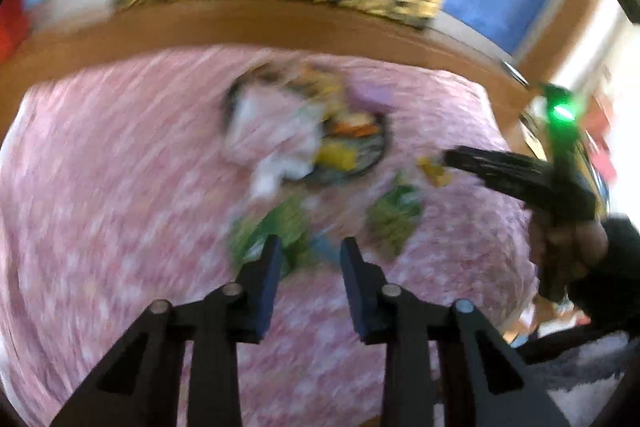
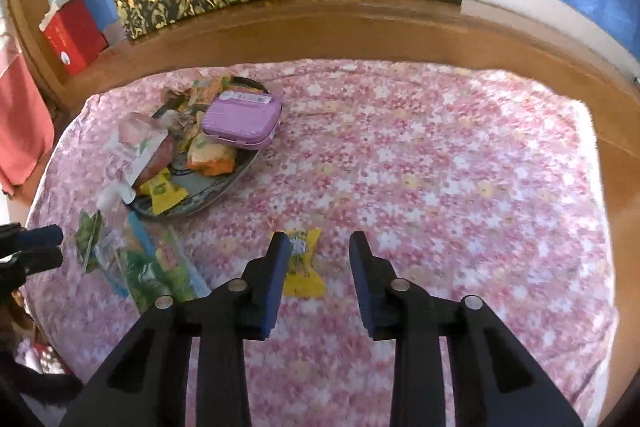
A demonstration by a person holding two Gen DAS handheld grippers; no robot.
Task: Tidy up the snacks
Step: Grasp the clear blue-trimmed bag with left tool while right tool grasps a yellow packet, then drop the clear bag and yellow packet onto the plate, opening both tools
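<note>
Right tongs (image 2: 320,259) gape; tray (image 2: 224,193) holds snacks (image 2: 210,155).

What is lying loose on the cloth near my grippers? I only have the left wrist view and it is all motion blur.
Observer: A yellow snack packet lies flat on the cloth, right in front of the right gripper, whose jaws are open and empty.
Operator: And the green smear ahead of my left gripper?
Observer: Green snack bags lying loose on the cloth, outside the tray.
Operator: What is the purple blob on the tray?
Observer: A closed purple box resting on the far side of the tray, on top of other snack packets.
Operator: Is my left gripper holding anything?
Observer: No, the right wrist view shows the left gripper empty, beside the green bags.
</note>
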